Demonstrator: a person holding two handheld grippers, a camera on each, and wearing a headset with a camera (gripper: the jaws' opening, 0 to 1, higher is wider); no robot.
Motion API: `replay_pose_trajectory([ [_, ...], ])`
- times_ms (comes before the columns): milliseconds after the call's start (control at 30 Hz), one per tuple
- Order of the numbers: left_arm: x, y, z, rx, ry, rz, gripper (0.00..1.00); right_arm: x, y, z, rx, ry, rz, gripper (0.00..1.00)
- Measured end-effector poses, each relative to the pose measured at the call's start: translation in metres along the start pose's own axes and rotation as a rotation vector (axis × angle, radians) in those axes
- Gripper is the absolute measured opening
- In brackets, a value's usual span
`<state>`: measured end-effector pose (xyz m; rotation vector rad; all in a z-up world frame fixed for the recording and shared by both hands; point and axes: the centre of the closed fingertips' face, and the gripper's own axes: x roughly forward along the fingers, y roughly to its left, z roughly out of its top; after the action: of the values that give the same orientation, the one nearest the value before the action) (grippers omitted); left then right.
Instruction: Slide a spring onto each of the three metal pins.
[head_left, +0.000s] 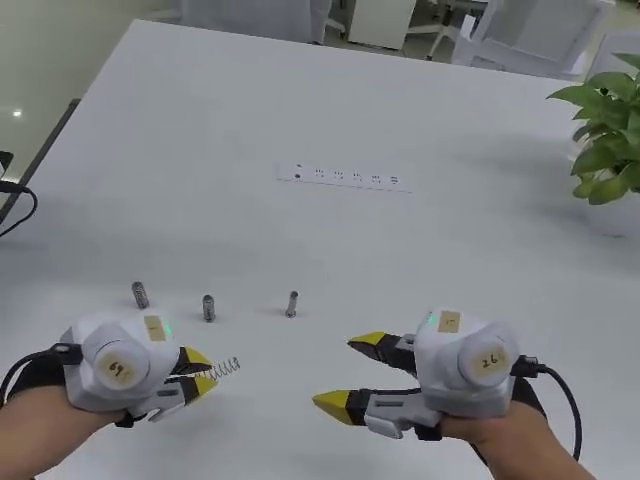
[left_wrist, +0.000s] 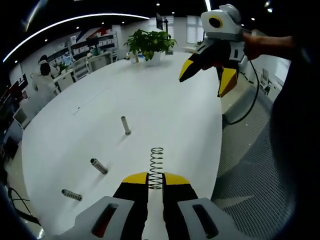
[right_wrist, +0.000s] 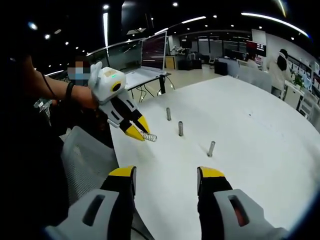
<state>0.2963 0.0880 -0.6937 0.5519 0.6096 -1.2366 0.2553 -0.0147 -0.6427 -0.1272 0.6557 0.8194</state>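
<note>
While right tool (head_left: 334, 371) apart, left tool (head_left: 208, 370) tight on one spring (head_left: 227, 367); three pins (head_left: 140, 295) (head_left: 208, 307) (head_left: 291, 304), one bare.

The broad white tabletop (head_left: 420, 260) carries three short upright metal pins just ahead of the left gripper (head_left: 200, 372): a spring-wrapped left pin (head_left: 140, 295), a spring-wrapped middle pin (head_left: 208, 307) and a bare right pin (head_left: 291, 304). A flat white power strip (head_left: 345, 177) lies farther ahead, and a green potted plant (head_left: 610, 150) stands well beyond the right gripper (head_left: 338, 372).

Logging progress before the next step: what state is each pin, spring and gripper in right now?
Left pin: upright, spring on it.
Middle pin: upright, spring on it.
Right pin: upright, bare.
Loose spring: clamped at one end, sticking out past the jaws.
Left gripper: shut on the loose spring.
Right gripper: open, empty.
</note>
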Motion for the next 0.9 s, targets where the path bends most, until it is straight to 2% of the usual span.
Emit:
replay_pose_trajectory([
  [500,-0.014,-0.018,0.037,0.067,-0.071,0.005,0.02,0.024,0.024,0.019,-0.063,-0.007,0.122,0.39],
  [900,-0.022,-0.032,0.058,0.125,-0.108,-0.004,0.02,0.034,0.039,0.028,-0.106,-0.006,0.195,0.33],
])
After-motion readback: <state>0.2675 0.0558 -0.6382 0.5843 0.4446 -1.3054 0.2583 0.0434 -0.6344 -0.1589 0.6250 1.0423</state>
